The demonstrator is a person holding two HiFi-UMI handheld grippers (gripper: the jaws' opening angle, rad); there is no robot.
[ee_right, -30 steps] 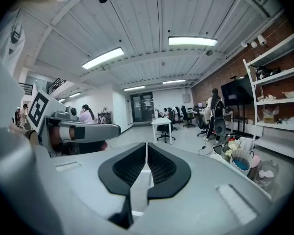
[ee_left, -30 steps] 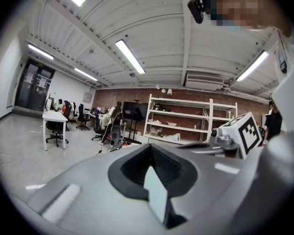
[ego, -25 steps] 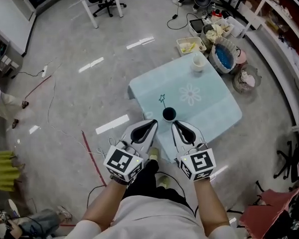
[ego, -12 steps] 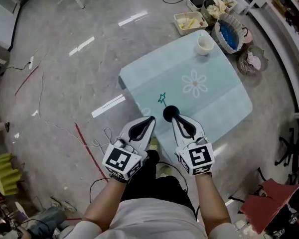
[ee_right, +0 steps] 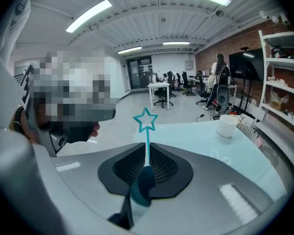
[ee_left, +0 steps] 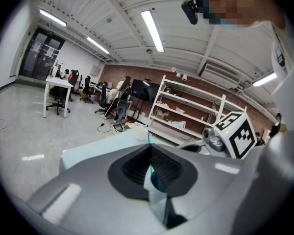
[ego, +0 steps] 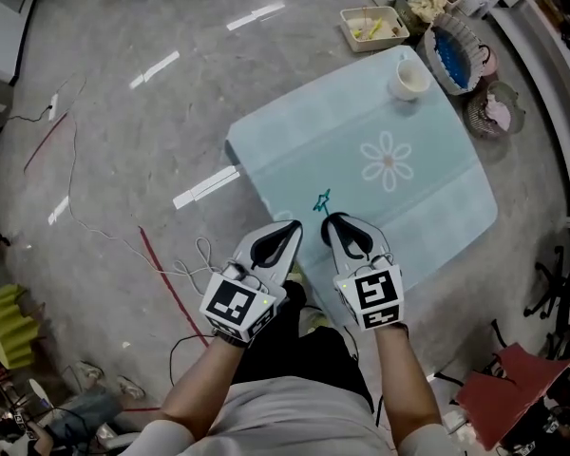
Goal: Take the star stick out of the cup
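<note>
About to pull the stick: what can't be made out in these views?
Cup: hidden under the right gripper in the head view; the right gripper view shows only a dark sliver between its jaws.
Star stick: whether those shut jaws pinch it or it stands just beyond, unclear.
Left gripper view: stick is a thin line; star shape unreadable.

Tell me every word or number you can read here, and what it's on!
No words or numbers can be read anywhere.
The left gripper and right gripper: black-and-white square markers, no letters.
Table: a flower picture, no writing.
</note>
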